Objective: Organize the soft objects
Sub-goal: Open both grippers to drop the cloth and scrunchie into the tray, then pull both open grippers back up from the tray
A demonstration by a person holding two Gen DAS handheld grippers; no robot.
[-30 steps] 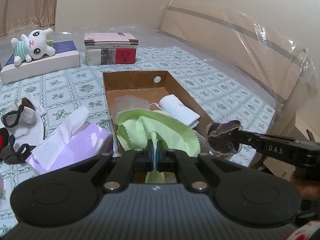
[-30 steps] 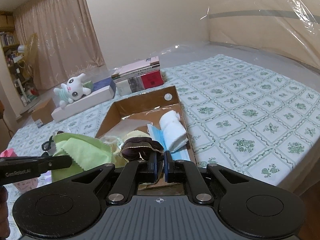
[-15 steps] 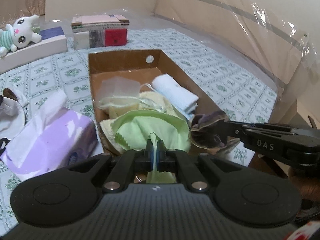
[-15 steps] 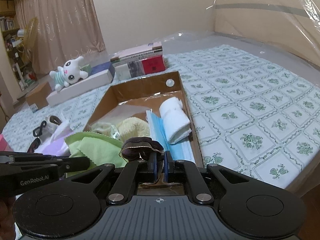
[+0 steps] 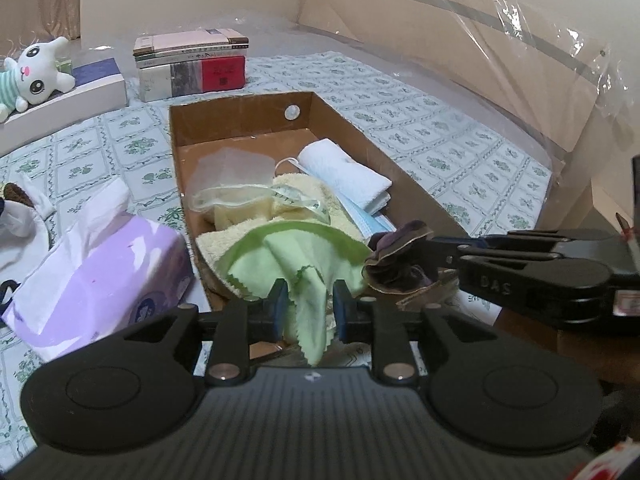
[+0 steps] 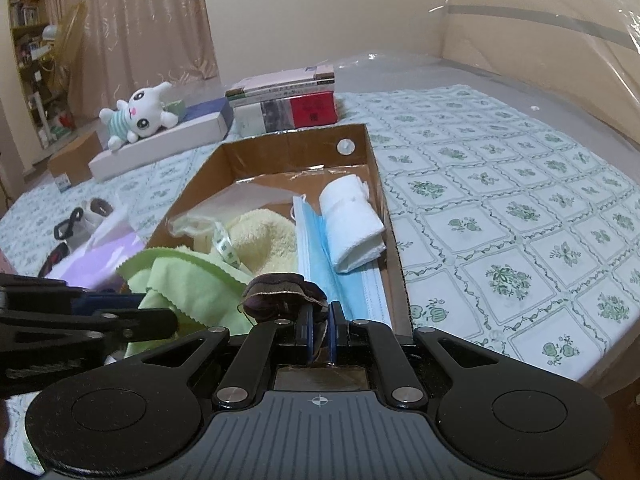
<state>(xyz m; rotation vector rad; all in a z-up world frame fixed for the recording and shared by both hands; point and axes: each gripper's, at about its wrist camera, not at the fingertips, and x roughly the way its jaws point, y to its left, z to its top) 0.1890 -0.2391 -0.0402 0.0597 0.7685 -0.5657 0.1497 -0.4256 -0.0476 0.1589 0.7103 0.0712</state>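
Note:
A brown cardboard box (image 5: 240, 114) (image 6: 280, 148) lies on the bed with a yellow towel (image 5: 296, 192) (image 6: 264, 232), a blue face mask (image 6: 316, 248) and a rolled white cloth (image 5: 344, 172) (image 6: 352, 224) inside. The jaws of my left gripper (image 5: 308, 304) are opening. A green cloth (image 5: 296, 256) (image 6: 188, 280) hangs loose between the blue pads over the box's near end. My right gripper (image 6: 320, 332) (image 5: 440, 248) is shut on a dark brown fabric piece (image 6: 280, 292) (image 5: 396, 264) just right of the green cloth.
A purple tissue pack (image 5: 100, 260) sits left of the box, with white and dark soft items (image 5: 16, 216) beyond it. Stacked books (image 5: 192, 64) and a plush bunny (image 5: 32, 76) on a flat white box lie behind. A plastic-wrapped headboard (image 5: 460, 60) runs along the right.
Both grippers sank toward the box's near end. The left jaws parted and the green cloth settled onto the yellow towel. The right gripper kept its hold on the brown piece.

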